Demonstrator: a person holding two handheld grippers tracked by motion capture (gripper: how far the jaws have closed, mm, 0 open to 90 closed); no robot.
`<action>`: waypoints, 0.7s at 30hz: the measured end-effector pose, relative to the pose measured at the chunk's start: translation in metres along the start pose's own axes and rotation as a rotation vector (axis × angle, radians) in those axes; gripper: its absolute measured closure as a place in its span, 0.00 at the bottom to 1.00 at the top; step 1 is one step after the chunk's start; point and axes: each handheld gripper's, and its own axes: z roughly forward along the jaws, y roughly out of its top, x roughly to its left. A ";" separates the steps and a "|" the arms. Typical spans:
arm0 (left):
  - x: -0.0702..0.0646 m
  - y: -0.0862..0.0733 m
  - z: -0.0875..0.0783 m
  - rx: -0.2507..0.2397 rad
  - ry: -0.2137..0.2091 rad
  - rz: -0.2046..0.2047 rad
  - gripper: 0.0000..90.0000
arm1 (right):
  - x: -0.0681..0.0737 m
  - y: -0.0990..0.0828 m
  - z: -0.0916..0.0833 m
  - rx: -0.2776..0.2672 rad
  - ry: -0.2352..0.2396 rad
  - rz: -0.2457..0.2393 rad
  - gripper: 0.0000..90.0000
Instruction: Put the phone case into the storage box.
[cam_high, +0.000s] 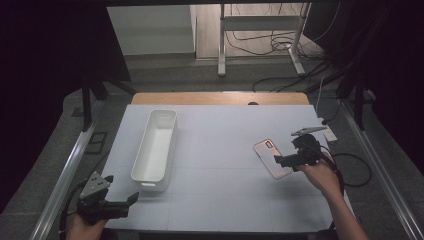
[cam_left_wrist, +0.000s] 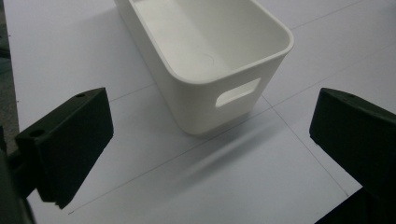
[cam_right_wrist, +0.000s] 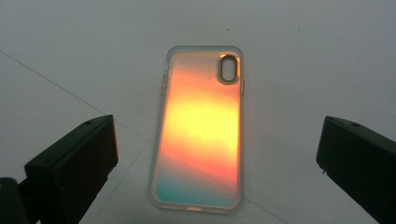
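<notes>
Jaws spread wide, the right gripper hovers over the flat phone case to straddle it, while the left gripper, equally agape, waits facing the white bin.

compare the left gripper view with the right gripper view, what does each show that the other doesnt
Left gripper view: the near end of the white bin, empty, with a handle slot in its end wall, ahead of open black jaws. Right gripper view: an iridescent phone case lying flat, with a camera cutout at its far corner, between open jaws. Shared: the white table and a pair of wide-open jaws holding nothing.
</notes>
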 end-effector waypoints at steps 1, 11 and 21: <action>0.000 0.000 0.000 0.000 0.000 0.000 0.01 | -0.001 0.001 0.001 0.004 -0.002 -0.003 0.00; 0.000 0.000 0.000 0.002 0.000 0.004 0.01 | -0.005 0.010 0.010 0.030 -0.013 0.019 0.00; 0.000 0.000 0.000 0.002 -0.001 0.006 0.01 | -0.008 0.015 0.020 0.046 -0.018 0.028 0.00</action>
